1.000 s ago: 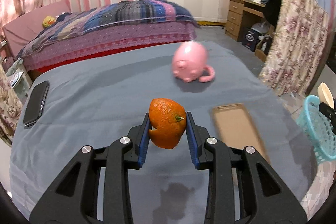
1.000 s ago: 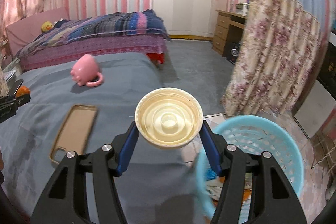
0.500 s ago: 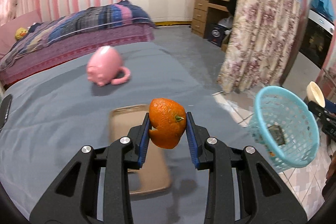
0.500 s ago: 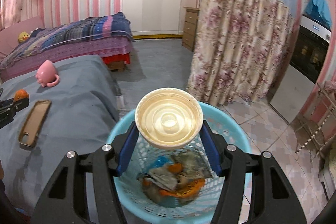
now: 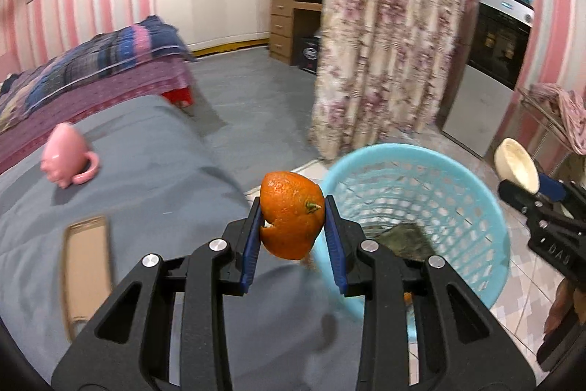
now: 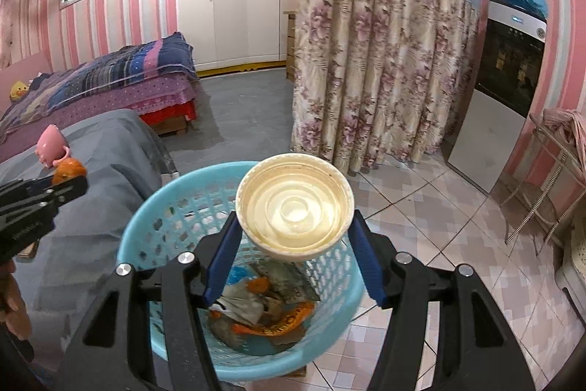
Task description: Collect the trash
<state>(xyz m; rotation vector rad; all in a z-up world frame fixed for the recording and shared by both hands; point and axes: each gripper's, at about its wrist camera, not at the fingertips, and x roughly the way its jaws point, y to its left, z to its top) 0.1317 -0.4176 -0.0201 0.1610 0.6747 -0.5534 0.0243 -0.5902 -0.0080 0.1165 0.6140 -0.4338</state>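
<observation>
The grey-covered counter fills the left of both views, with a bed under a striped blanket behind it and a flowered curtain hanging to the right over a tiled floor. Just off the counter's edge stands a light blue mesh basket, its bottom holding crumpled wrappers and orange scraps. In the right wrist view the right tongs are clamped on a cream round lid, hollow side facing the camera, held above the basket's opening. In the left wrist view the left tongs are clamped on a piece of orange peel, stem end showing, held over the counter's edge just beside the basket's near rim; the right tongs with the lid show at the far side of the basket. On the counter lie a tan phone case, blurred, and farther back a pink pig-shaped mug tipped on its side. Part of a hand shows at the left edge of the right wrist view
</observation>
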